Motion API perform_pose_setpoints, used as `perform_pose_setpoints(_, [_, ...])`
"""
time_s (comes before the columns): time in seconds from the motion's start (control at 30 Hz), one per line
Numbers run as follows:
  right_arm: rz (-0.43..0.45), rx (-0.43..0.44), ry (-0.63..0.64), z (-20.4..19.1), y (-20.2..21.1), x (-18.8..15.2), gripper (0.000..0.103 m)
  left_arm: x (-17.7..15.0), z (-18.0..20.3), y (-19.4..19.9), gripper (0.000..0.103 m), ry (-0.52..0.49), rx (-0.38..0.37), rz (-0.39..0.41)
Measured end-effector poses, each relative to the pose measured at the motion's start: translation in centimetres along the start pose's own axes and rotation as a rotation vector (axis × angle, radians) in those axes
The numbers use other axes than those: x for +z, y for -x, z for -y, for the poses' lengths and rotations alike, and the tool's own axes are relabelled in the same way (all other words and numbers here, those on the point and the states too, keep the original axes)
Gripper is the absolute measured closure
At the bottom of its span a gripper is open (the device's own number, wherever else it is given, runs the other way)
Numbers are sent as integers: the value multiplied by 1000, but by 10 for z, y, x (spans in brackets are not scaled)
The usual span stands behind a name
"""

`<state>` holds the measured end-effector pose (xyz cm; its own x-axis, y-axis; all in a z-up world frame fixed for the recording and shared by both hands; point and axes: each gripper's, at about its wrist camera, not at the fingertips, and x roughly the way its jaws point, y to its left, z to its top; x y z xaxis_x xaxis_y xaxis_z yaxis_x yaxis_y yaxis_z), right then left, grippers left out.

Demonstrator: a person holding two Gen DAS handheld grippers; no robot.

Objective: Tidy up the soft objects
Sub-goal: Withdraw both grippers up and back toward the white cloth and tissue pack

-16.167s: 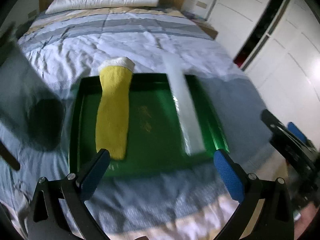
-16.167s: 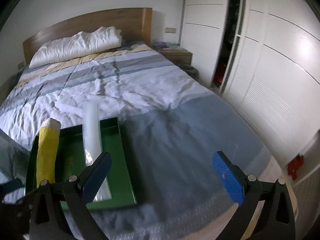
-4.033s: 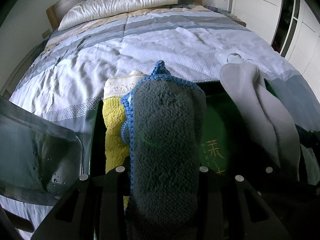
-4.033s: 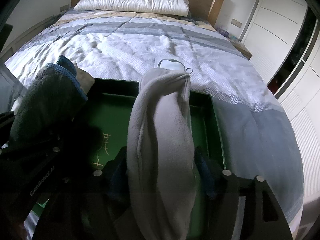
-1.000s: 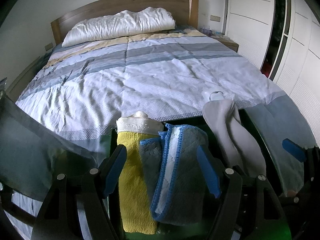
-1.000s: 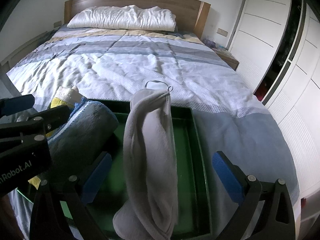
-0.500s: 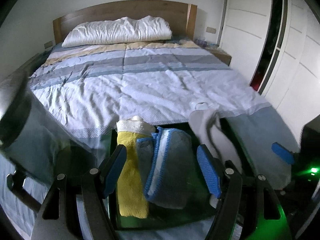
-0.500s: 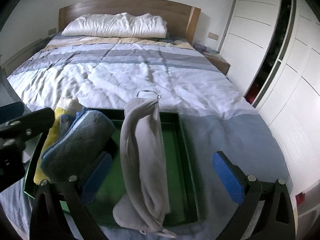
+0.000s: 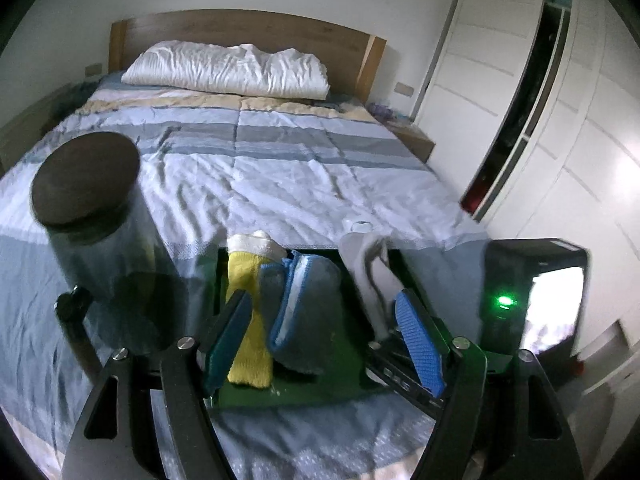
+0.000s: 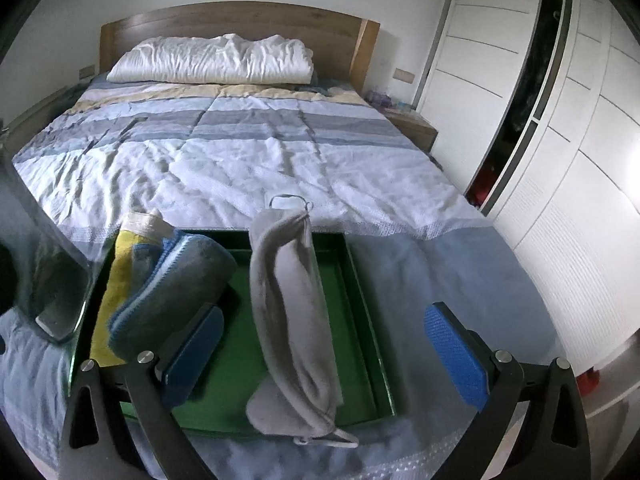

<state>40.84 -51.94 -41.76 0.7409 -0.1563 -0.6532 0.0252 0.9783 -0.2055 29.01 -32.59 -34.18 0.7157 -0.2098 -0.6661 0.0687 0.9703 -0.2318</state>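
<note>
Right wrist: your right gripper (image 10: 322, 344) jaws released, nothing betw. Left gripper (image 9: 330, 338) likewise, just widened. Green tray (image 10: 362, 284) holds yellow (image 10: 110, 280), blue-edged grey (image 10: 188, 272), pale grey cloths (image 10: 290, 304), left→right.

Green tray (image 10: 362, 292): now holds three rolls, up from the yellow one alone; the clear strip is gone
Grey-blue towel (image 10: 188, 276): released; lies against the yellow towel (image 10: 114, 280)
Pale grey towel (image 10: 288, 300): released; lies along the tray
Left gripper (image 9: 326, 342): empty; drawn back; jaws just widening
Right gripper (image 10: 324, 350): empty; drawn back
</note>
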Motion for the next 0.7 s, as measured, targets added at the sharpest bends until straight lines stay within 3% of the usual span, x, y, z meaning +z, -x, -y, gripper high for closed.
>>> perform_pose_setpoints(0.33, [-5,-21,-4,-40,54,-17,0,-14,-73,79,33,73,4,22])
perform_pose_setpoints(0.53, [-26,7,-35,-81,114,-51,0,-38,-137,123,33,12,91,10])
perform_pose_setpoints(0.7, [-46,37,-56,-127,165,-78,0,-64,-203,147,33,19,181,-44])
